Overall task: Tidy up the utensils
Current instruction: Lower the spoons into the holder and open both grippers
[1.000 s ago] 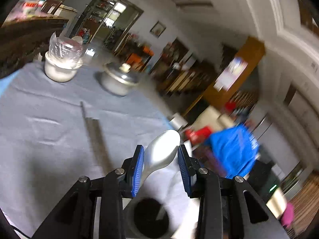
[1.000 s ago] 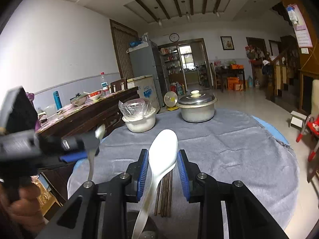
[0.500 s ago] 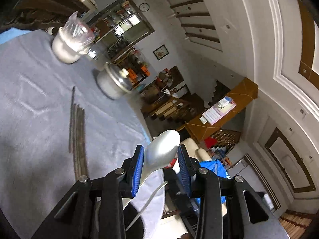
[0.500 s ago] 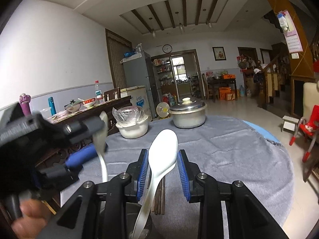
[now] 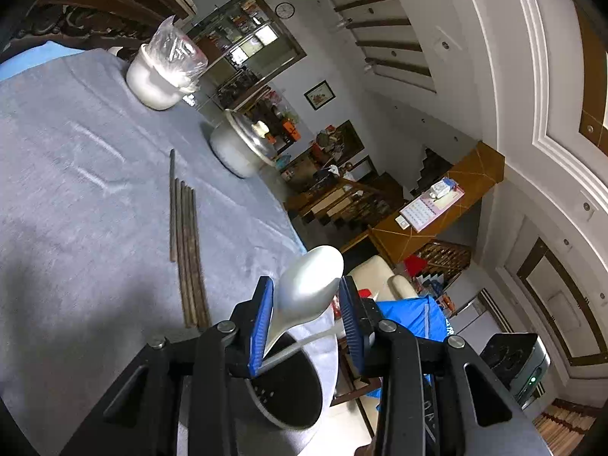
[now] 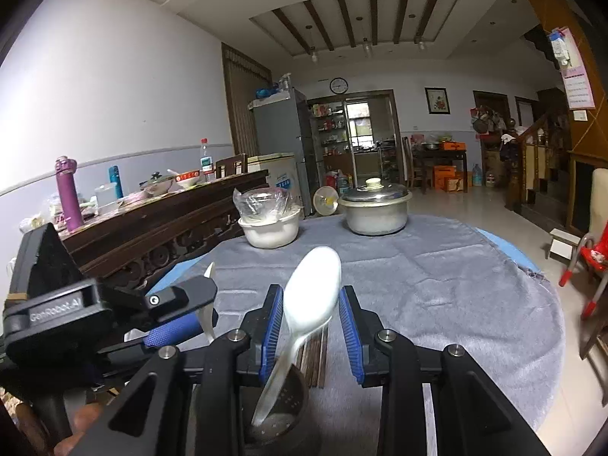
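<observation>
My left gripper (image 5: 306, 311) is shut on a white spoon (image 5: 309, 288), its handle reaching down into a perforated metal utensil holder (image 5: 292, 387) below the fingers. My right gripper (image 6: 311, 323) is shut on another white spoon (image 6: 311, 296), its handle dipping into the same holder (image 6: 281, 414). The left gripper (image 6: 178, 315) shows at the left of the right wrist view with its spoon tip (image 6: 209, 271). Several dark chopsticks (image 5: 184, 243) lie side by side on the grey tablecloth, partly hidden behind my right fingers in the right wrist view (image 6: 317, 357).
A white bowl covered with a plastic bag (image 6: 269, 220) and a lidded metal pot (image 6: 374, 209) stand at the far side of the round table (image 6: 475, 304). A dark wooden sideboard (image 6: 152, 228) runs along the left. A red chair (image 6: 589, 266) stands at the right.
The left gripper has tilted and dropped lower over the holder with its spoon. The right gripper has lowered slightly, its spoon handle now deeper in the holder.
</observation>
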The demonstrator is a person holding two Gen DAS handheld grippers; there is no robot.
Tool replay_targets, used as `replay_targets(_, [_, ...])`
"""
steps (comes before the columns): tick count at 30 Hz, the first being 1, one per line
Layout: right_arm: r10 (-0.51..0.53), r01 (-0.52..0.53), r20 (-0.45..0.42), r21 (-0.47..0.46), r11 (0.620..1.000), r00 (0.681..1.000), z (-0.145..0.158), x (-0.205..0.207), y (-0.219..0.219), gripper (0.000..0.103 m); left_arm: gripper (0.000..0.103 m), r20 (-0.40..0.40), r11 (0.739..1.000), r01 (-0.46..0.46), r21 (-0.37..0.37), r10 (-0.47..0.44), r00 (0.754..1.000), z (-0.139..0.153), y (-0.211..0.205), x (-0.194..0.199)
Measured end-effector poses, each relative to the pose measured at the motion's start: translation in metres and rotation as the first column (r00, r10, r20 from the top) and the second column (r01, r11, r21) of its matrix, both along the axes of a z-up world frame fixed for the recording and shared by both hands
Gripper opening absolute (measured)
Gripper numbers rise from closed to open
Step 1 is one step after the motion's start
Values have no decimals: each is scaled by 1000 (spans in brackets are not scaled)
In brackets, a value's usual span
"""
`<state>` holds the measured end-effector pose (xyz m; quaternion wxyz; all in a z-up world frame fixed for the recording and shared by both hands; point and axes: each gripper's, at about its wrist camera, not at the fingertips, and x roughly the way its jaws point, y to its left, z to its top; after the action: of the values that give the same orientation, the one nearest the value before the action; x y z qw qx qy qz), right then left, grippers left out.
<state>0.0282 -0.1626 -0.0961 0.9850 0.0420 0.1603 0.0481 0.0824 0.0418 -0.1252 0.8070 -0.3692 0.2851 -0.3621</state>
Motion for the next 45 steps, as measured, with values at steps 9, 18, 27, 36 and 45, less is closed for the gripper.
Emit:
replay_targets(9, [-52, 52, -2, 77, 996, 999, 15, -5, -27, 33, 37, 49, 998, -43, 48, 40, 998, 11, 26, -9])
replay_targets(18, [-58, 85, -167, 157, 984, 984, 5, 32, -72, 33, 37, 15, 970, -120, 211, 119, 993, 13, 36, 24])
replay_targets(27, [118, -44, -415, 185, 982, 902, -26, 114, -91, 33, 39, -69, 880, -102, 464, 151, 986, -1, 31, 81])
replay_targets(36, [246, -122, -560, 248, 961, 791, -52, 219, -75, 32, 39, -160, 823, -28, 568, 144, 977, -12, 26, 138])
replay_targets(45, [269, -112, -674, 268, 957, 689, -85, 315, -48, 25, 40, -233, 800, 27, 599, 142, 962, -22, 21, 187])
